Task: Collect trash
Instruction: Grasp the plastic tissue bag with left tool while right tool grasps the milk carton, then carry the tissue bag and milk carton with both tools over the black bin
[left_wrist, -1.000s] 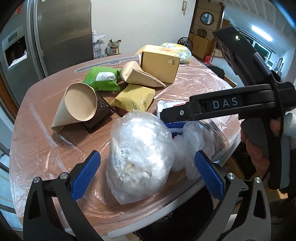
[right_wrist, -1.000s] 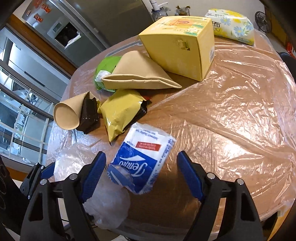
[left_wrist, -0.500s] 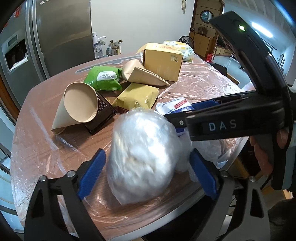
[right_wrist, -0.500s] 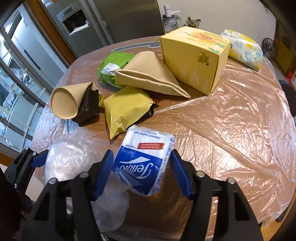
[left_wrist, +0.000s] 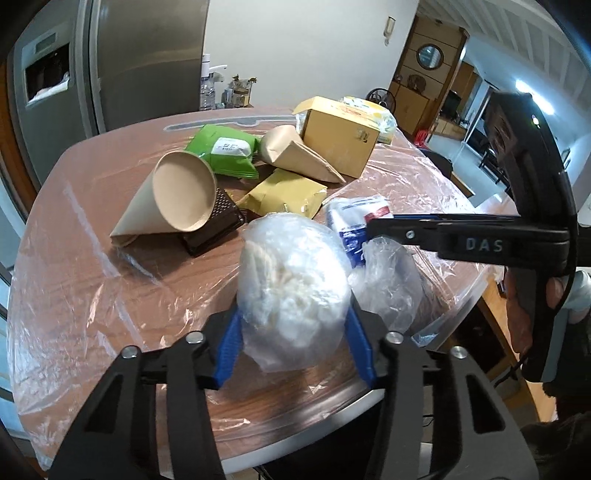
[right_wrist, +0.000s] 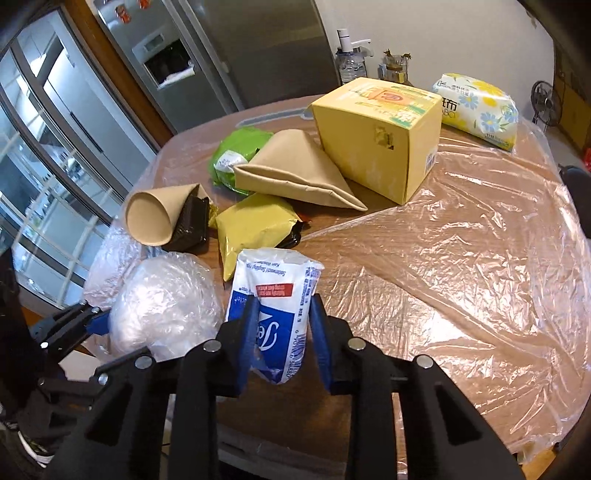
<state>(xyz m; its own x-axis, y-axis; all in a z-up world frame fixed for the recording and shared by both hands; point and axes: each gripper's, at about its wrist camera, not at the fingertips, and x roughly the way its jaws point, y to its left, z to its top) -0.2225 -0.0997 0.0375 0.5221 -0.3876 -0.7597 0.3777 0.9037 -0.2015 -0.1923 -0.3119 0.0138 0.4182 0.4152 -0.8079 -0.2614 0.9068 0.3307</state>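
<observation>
My left gripper (left_wrist: 293, 339) is shut on a clear plastic bag (left_wrist: 291, 284) stuffed with white material, at the near edge of the wooden table (left_wrist: 74, 258). The bag also shows in the right wrist view (right_wrist: 162, 306). My right gripper (right_wrist: 282, 332) is shut on a blue and white tissue pack (right_wrist: 275, 295), which squeezes between the blue pads. In the left wrist view the right gripper (left_wrist: 376, 223) reaches in from the right over the tissue pack (left_wrist: 354, 218).
On the table lie a brown paper cone (right_wrist: 159, 214), a black tray (right_wrist: 190, 229), a yellow pouch (right_wrist: 255, 229), a green pack (right_wrist: 236, 155), a folded brown bag (right_wrist: 295, 173), a yellow box (right_wrist: 380, 136) and a flowered tissue pack (right_wrist: 476, 103). Crumpled plastic film (right_wrist: 461, 251) covers the tabletop. A steel fridge (right_wrist: 236, 48) stands behind.
Both grippers have closed: the left on the clear plastic bag, the right on the blue and white tissue pack. Both have moved in a little over the table edge.
</observation>
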